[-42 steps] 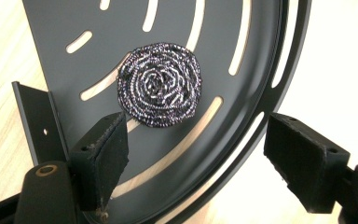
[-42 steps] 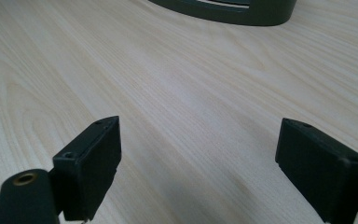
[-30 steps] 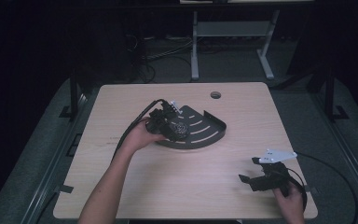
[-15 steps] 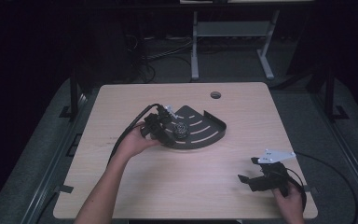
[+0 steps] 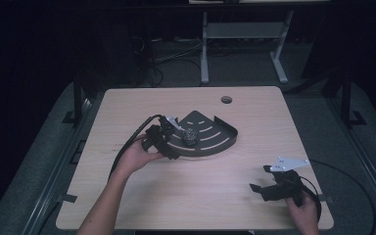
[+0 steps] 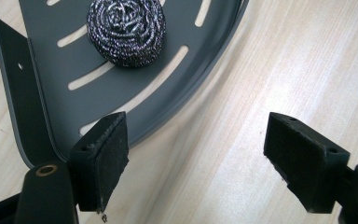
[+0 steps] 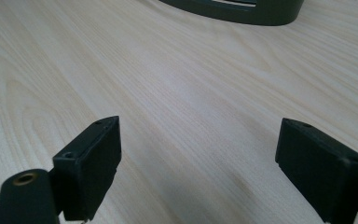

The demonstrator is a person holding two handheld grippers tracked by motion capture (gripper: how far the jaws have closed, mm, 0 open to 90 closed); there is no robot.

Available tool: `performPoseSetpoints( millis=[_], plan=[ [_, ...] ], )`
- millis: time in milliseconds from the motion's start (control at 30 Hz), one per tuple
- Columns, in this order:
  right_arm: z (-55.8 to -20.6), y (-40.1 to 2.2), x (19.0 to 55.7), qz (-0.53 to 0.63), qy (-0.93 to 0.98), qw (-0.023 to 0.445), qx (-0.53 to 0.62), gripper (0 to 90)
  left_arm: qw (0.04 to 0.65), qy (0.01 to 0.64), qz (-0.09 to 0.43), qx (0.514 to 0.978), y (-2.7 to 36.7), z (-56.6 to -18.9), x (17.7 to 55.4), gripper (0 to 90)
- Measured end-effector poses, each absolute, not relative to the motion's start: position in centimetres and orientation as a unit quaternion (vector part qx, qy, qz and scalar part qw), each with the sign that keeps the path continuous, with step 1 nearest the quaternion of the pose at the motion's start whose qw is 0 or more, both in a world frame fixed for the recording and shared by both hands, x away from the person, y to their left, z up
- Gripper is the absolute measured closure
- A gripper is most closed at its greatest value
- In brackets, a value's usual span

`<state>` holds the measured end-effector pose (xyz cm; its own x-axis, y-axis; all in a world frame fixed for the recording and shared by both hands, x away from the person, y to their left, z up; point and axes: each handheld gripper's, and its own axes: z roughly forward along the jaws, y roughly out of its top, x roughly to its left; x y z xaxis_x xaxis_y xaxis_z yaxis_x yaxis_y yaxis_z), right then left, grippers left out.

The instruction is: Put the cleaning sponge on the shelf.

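Both grippers black: left gripper (image 5: 172,139), right gripper (image 5: 263,188). Jaws end in square black pads (image 6: 105,156) with screw holes. Grey three-cornered plate (image 5: 288,163) tops right gripper. Black cables (image 5: 127,144) trail. Forearms bare.

Both grippers' jaws wide apart

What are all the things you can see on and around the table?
Steel wool scourer: one, shiny silver, lying in the tray.
Corner shelf tray: one, dark grey with slots, mid-table.
Table: one, light wood, with a round hole near the far edge.
Metal stand: one, pale grey, on the floor behind the table.
Left gripper: one, black, jaws open, at the tray's near rim.
Right gripper: one, black, jaws open over bare wood, near right corner.
Hands: two, left and right, each holding a gripper.
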<state>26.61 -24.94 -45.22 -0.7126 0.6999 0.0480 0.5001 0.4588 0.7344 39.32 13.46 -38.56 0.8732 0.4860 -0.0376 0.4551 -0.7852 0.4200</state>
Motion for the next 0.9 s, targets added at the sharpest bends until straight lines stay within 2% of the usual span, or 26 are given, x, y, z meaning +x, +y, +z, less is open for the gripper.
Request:
performPoseSetpoints(
  millis=[900],
  plan=[
    [-45.3,-24.8,26.6,0.379,0.843,0.129,0.36,13.8,0.22,0.251,0.04,0.942,15.3,-39.2,36.2,20.7]
  ],
)
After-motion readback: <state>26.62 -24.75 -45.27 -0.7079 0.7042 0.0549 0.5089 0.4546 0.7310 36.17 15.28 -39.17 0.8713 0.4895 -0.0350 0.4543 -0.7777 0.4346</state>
